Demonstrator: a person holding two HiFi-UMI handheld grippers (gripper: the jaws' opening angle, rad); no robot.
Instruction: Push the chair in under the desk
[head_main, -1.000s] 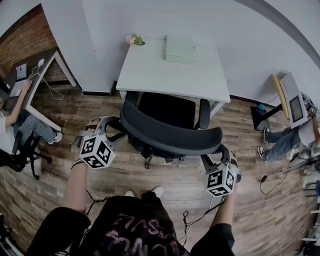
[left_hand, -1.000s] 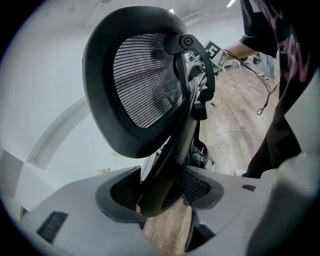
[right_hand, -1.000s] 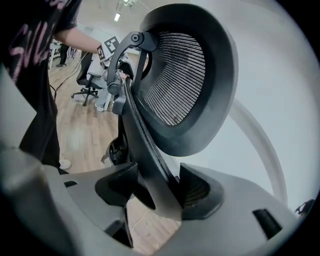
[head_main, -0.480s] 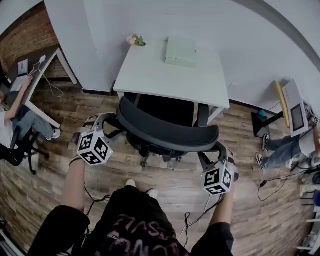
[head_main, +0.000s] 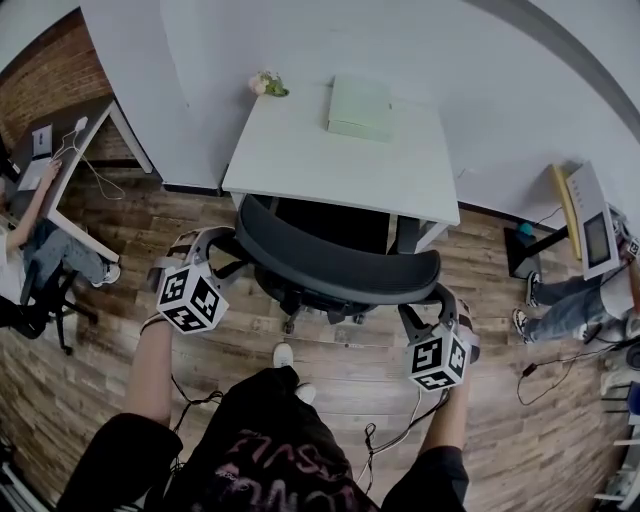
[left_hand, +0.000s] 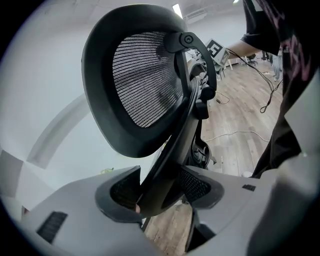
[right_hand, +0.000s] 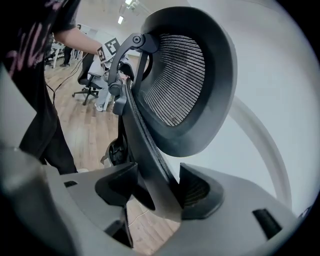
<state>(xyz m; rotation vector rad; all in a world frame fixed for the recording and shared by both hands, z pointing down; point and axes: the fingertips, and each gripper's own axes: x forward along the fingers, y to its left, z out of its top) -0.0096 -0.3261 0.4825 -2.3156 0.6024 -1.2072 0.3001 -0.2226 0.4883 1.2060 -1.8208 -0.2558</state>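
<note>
While I hold the rig at both sides of the chair (head_main: 338, 262), the left hand-held gripper (left_hand: 161, 192) is clenched on the left edge of the backrest, with the black frame bar pinched between its jaws. The right hand-held gripper (right_hand: 159, 189) grasps the right edge of the backrest in the same way, with the frame bar caught between its jaws. From the head view I see the chair facing the white desk (head_main: 300, 165). Its seat lies partly beneath the desk's front edge, its curved backrest stands outside on my side, and its base rests on the wood floor (head_main: 520, 400). On the desk, a pale green box (head_main: 360, 103) lies near the far edge and a small plant (head_main: 266, 83) stands at the far left corner. My shoe (head_main: 284, 355) is just behind the chair base.
</note>
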